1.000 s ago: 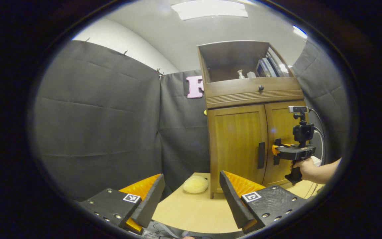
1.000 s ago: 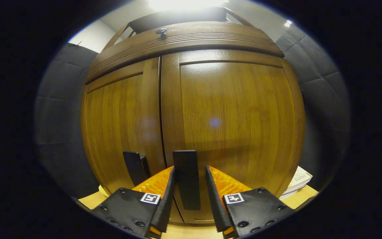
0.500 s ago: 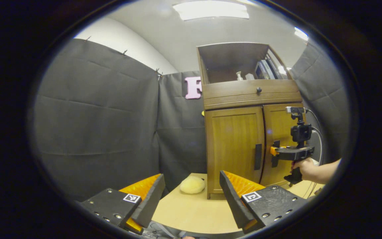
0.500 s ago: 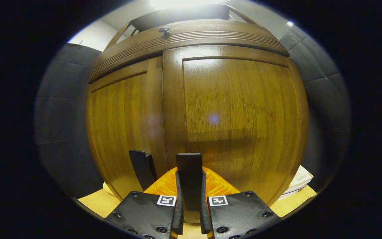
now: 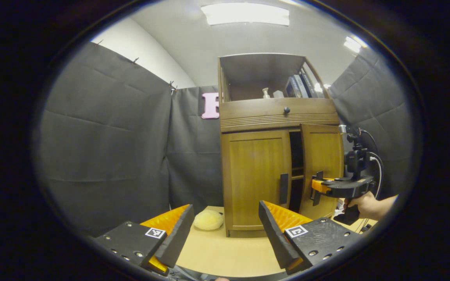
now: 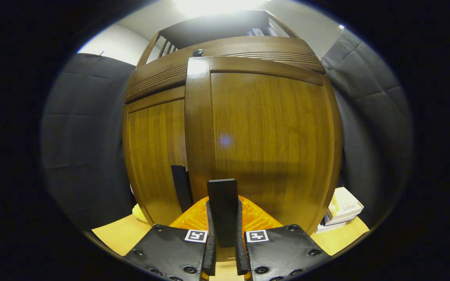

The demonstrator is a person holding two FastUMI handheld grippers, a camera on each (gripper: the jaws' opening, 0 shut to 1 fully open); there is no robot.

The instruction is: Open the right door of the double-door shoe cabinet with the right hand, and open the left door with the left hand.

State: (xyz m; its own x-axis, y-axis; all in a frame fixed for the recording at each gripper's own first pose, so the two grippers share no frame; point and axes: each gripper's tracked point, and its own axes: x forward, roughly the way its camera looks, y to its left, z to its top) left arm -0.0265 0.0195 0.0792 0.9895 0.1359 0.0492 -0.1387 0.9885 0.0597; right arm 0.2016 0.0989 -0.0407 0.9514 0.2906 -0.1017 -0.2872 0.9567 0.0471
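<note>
The wooden shoe cabinet (image 5: 272,113) stands on a light table (image 5: 225,253). Its right door (image 5: 322,164) is swung partly outward, with a dark gap beside the left door (image 5: 254,179), which lies flush with its black handle (image 5: 283,188) free. In the right gripper view my right gripper (image 6: 224,230) is shut on the right door's black handle (image 6: 222,203), the door (image 6: 264,136) looming close ahead. The same gripper (image 5: 316,187) appears in the left gripper view, held by a hand (image 5: 361,205). My left gripper (image 5: 225,230) hangs open well in front of the cabinet, holding nothing.
A pale yellow fluffy ball (image 5: 208,219) lies on the table by the cabinet's left foot. Books (image 6: 342,208) are stacked right of the cabinet. The cabinet's upper shelf holds books (image 5: 299,86) and a small bottle (image 5: 265,93). Black cloth walls surround the booth.
My right gripper closed on the right door's handle and pulled the door partly outward. The left gripper's view shifted so the cabinet sits more to the centre.
</note>
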